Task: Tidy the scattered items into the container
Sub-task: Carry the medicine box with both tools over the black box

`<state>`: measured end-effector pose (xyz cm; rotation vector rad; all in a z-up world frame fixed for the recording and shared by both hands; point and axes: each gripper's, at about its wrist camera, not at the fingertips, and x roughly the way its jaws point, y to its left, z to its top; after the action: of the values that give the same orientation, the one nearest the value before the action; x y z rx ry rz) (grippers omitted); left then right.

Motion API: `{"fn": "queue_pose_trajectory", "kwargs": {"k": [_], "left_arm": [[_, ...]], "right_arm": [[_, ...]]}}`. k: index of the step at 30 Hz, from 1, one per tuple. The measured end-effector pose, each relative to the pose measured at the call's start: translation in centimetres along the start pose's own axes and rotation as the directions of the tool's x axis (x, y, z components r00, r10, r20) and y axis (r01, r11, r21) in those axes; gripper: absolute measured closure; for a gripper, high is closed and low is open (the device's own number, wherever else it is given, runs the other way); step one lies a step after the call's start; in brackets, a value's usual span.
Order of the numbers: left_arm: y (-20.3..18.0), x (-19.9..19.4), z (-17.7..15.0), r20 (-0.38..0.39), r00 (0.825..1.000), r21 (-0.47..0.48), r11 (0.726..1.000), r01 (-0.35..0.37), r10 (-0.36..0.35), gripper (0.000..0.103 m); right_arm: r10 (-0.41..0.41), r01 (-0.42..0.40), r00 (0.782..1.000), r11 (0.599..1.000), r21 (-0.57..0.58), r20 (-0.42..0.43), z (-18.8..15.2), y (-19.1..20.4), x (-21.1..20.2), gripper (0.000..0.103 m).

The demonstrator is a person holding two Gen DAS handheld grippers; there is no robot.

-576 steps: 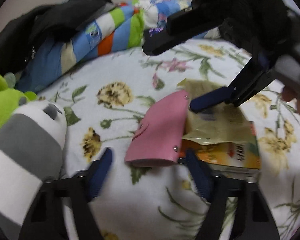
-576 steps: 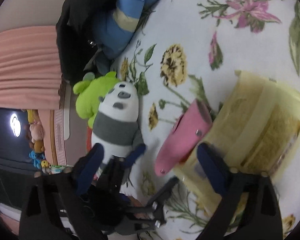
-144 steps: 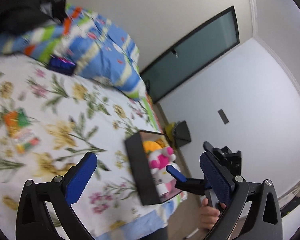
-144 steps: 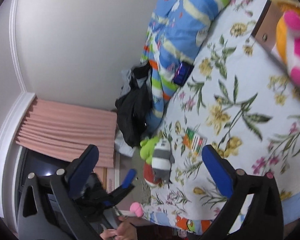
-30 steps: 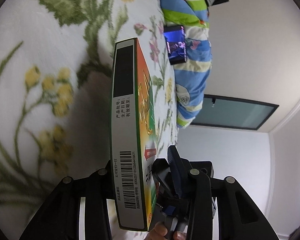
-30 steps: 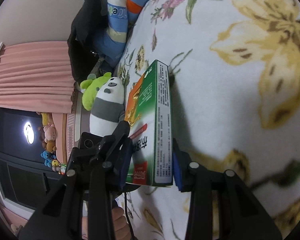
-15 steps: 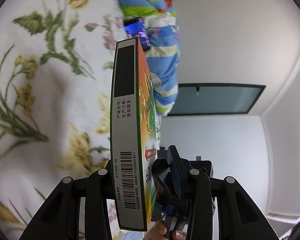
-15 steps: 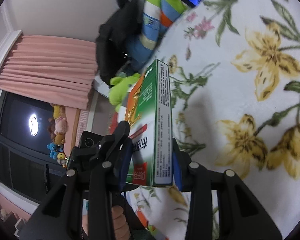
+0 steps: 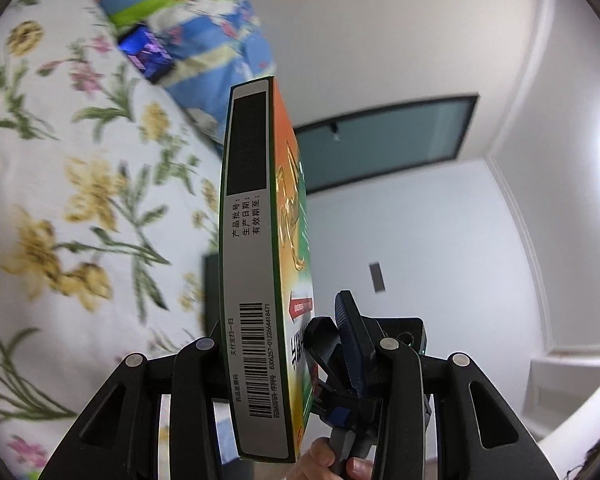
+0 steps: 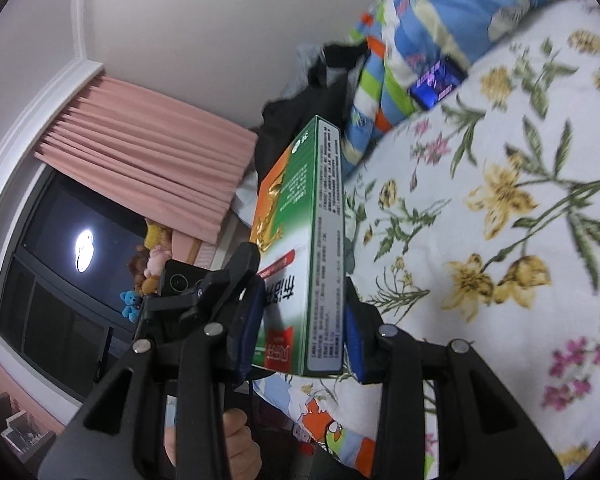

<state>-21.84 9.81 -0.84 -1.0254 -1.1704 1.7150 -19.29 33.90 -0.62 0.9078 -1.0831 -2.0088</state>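
The left hand-held gripper (image 9: 296, 354) is clamped across the flat green-and-orange box (image 9: 256, 280), which stands on edge with its barcode side toward the camera, lifted off the floral bedspread (image 9: 60, 200). To its right, the right hand-held gripper (image 10: 300, 338) grasps the same box (image 10: 312, 248) from the opposite end, its blue pads (image 10: 354, 344) pressed on both faces. A dark container wall (image 9: 211, 292) shows just behind the box in the left wrist view; how close is unclear. A purple packet (image 10: 436, 80) lies against the striped quilt (image 10: 440, 12) at the bed's far edge. Pink curtains (image 10: 148, 160) hang beside the dark window (image 10: 60, 280).
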Motion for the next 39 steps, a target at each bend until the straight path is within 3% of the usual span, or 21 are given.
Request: {"fn": "queue_pose_trajectory", "kwargs": {"k": [10, 17, 21, 30, 39], "left_arm": [[-7.6, 10.2, -8.0, -0.178, 0.983, 0.079, 0.995, 0.057, -0.042, 0.063], [-9.4, 20.6, -13.3, -0.327, 0.944, 0.065, 0.995, 0.075, -0.050, 0.063], [-9.3, 25.7, -15.5, -0.386, 0.922, 0.064, 0.996, 0.061, -0.032, 0.063], [-7.4, 32.8, -17.2, -0.437, 0.898, 0.076, 0.997, -0.023, 0.054, 0.063], [-3.9, 35.4, -17.6, -0.453, 0.886, 0.053, 0.995, -0.083, 0.098, 0.063]], "right_arm": [[-0.065, 0.061, 0.982, 0.998, 0.025, 0.175, -2.0, -0.8, -16.0, 0.066], [-0.152, 0.126, 0.950, 0.986, 0.110, 0.274, -2.9, -5.4, -26.7, 0.066], [-0.178, 0.134, 0.934, 0.979, 0.157, 0.311, -2.9, -8.7, -30.5, 0.066], [-0.184, 0.108, 0.924, 0.966, 0.234, 0.334, -1.7, -15.7, -33.6, 0.065], [-0.177, 0.083, 0.936, 0.951, 0.298, 0.305, -0.5, -20.9, -32.8, 0.065]]}}
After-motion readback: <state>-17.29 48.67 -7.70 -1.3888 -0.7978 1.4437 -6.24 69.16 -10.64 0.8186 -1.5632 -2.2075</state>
